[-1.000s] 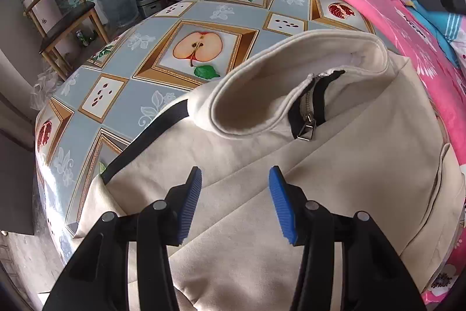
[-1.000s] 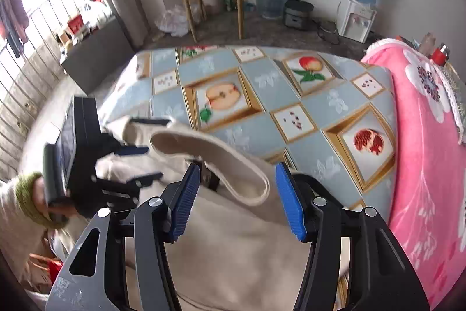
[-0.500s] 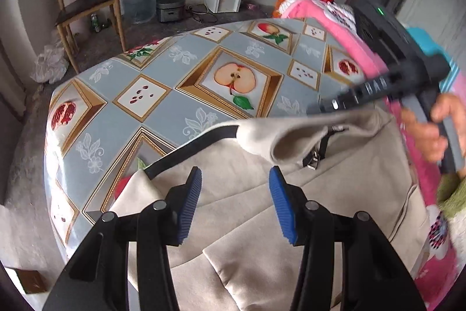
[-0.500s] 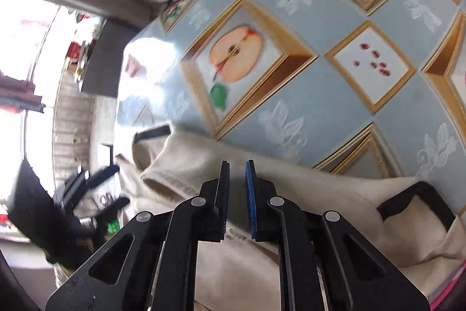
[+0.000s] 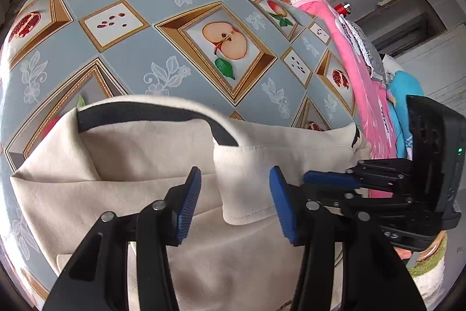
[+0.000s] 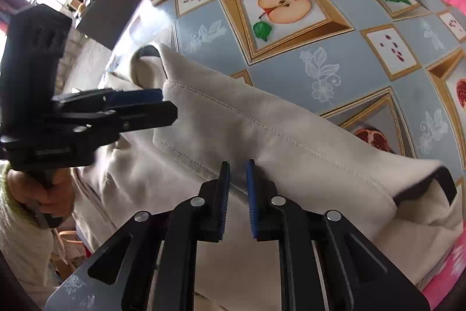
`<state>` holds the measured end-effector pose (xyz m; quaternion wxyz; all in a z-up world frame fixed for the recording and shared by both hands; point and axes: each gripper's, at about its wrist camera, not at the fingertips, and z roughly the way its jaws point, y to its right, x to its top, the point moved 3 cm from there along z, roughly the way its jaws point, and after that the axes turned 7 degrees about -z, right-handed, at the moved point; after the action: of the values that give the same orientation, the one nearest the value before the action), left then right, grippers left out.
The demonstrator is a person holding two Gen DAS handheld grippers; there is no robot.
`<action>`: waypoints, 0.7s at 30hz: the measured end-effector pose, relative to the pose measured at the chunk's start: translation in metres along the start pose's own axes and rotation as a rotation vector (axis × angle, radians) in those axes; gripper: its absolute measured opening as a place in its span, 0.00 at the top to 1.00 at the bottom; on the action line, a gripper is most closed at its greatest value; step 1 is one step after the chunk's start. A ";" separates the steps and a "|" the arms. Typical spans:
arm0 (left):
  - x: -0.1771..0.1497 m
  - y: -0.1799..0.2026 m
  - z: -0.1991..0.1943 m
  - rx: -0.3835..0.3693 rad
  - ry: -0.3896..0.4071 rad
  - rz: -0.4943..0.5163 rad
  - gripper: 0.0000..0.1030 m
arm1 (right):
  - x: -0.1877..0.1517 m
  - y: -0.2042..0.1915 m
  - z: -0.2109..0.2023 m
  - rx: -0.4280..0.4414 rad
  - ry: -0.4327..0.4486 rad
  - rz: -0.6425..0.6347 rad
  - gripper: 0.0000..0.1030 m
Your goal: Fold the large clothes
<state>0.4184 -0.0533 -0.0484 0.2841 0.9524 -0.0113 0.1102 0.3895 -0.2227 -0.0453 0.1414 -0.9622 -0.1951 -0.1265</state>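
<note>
The left gripper (image 5: 235, 200) hovers low over the cream jacket (image 5: 139, 165) on the bench (image 5: 139, 60), fingers spread wide, the collar flap between them ungripped; the right gripper (image 6: 236, 194), fingers nearly closed, pinches the collar's stitched edge. No writing is readable; half a second ago the right fingers already pinched there, while the left gripper has since moved closer.
</note>
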 end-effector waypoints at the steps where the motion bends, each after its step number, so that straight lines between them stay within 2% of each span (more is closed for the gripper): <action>1: 0.001 -0.001 0.001 -0.003 -0.005 -0.009 0.54 | -0.003 0.006 -0.012 0.005 0.027 0.034 0.56; 3: 0.002 -0.006 0.003 -0.018 -0.014 -0.036 0.54 | -0.010 0.021 -0.036 -0.015 0.086 0.110 0.45; 5: 0.004 -0.010 0.004 -0.039 -0.024 -0.062 0.54 | -0.021 0.044 -0.054 0.013 0.120 0.207 0.45; 7: 0.006 -0.013 0.006 -0.051 -0.029 -0.085 0.54 | -0.036 0.075 -0.061 0.077 0.125 0.362 0.43; 9: 0.008 -0.015 0.006 -0.062 -0.033 -0.106 0.54 | -0.049 0.101 -0.058 0.186 0.102 0.517 0.43; 11: 0.012 -0.017 0.010 -0.081 -0.046 -0.139 0.54 | -0.062 0.119 -0.054 0.236 0.089 0.612 0.43; 14: 0.018 -0.018 0.012 -0.100 -0.046 -0.170 0.54 | -0.066 0.121 -0.046 0.269 0.088 0.653 0.43; 17: 0.022 -0.012 0.015 -0.102 -0.053 -0.156 0.54 | -0.062 0.118 -0.034 0.315 0.072 0.657 0.44; 18: 0.022 -0.009 0.016 -0.102 -0.059 -0.141 0.54 | -0.060 0.114 -0.032 0.315 0.065 0.647 0.46; 19: 0.022 -0.005 0.017 -0.094 -0.062 -0.117 0.54 | -0.058 0.110 -0.030 0.316 0.062 0.630 0.53; 21: 0.018 0.003 0.017 -0.045 -0.053 -0.042 0.55 | -0.056 0.100 -0.032 0.283 0.060 0.574 0.63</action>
<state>0.4395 -0.0641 -0.0568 0.3072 0.9484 -0.0015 0.0786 0.3750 -0.3405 -0.0549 0.3096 -0.9446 0.0730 -0.0814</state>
